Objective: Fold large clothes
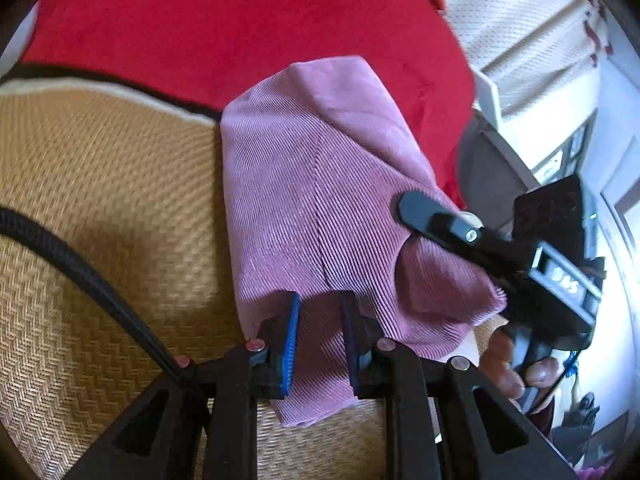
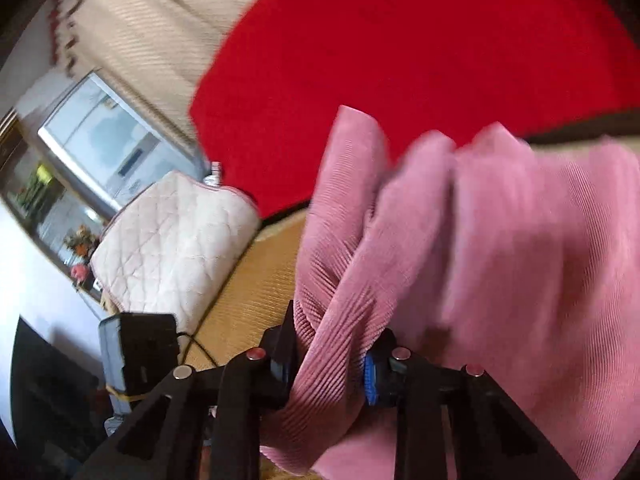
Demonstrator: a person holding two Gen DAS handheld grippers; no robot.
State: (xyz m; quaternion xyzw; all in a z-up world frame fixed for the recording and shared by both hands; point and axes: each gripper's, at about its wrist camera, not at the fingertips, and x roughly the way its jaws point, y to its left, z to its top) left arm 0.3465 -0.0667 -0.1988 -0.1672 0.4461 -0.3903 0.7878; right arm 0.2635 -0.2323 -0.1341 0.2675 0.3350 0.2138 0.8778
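Observation:
A pink corduroy garment (image 1: 312, 200) hangs bunched over a woven straw mat (image 1: 100, 200). My left gripper (image 1: 320, 320) has its blue-padded fingers on either side of the garment's lower edge, with cloth between them. My right gripper (image 1: 424, 210) shows in the left wrist view, clamped on the garment's right side. In the right wrist view the right gripper (image 2: 328, 356) is shut on a gathered fold of the pink garment (image 2: 500, 240), which fills the right half, blurred.
A red blanket (image 1: 240, 24) lies behind the mat, also seen in the right wrist view (image 2: 400, 60). A black cable (image 1: 80, 264) runs over the mat. A quilted white cover (image 2: 176, 236), a window (image 2: 108, 140) and a cream curtain (image 1: 520, 20) stand beside.

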